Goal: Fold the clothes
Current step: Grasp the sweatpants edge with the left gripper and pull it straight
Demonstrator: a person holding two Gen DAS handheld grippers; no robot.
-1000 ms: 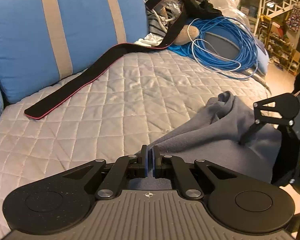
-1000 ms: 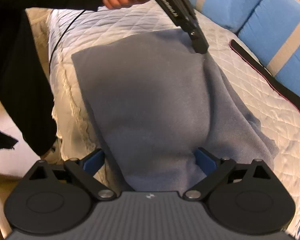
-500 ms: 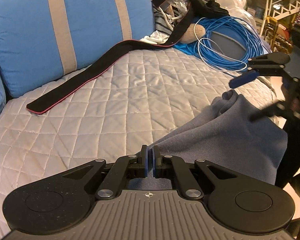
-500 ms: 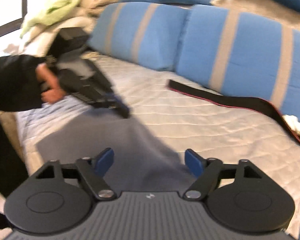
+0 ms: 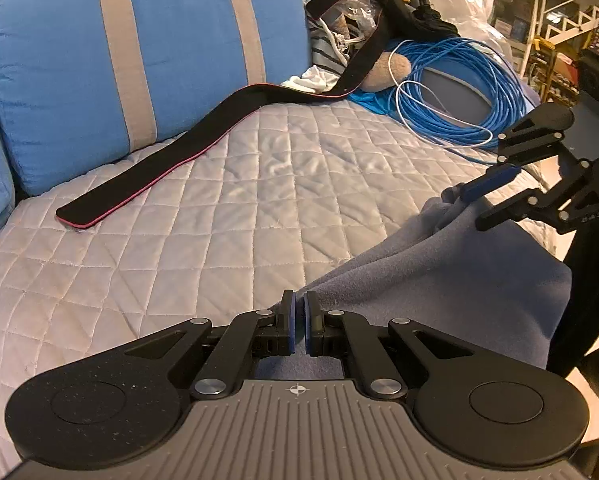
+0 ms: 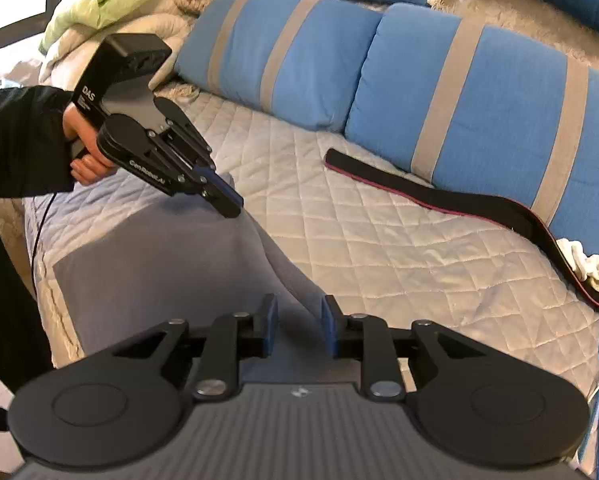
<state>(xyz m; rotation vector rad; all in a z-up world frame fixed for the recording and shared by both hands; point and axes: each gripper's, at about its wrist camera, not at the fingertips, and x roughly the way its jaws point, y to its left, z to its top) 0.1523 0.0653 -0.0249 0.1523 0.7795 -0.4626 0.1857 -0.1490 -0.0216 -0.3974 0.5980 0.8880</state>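
**Right gripper closing on the second corner**

The right gripper [image 6: 295,326] is now sitting at the far-right corner of the grey-blue garment [image 5: 451,280], having swung up off the cloth's near edge, where it was splayed wide a second ago. Its jaws are closing, with a ridge of fabric running up between them, though the pads are not yet visibly pressing on it. The left gripper [image 5: 299,328] is staying put, pinched shut on the garment's near corner. The garment itself is lying along the right side of the quilted bed [image 5: 219,216], its edge spilling over the side, well apart from the black strap [image 5: 203,144] near the blue cushions [image 5: 139,60]. With both corners about to be held, a lift-and-fold across looks like the coming step.
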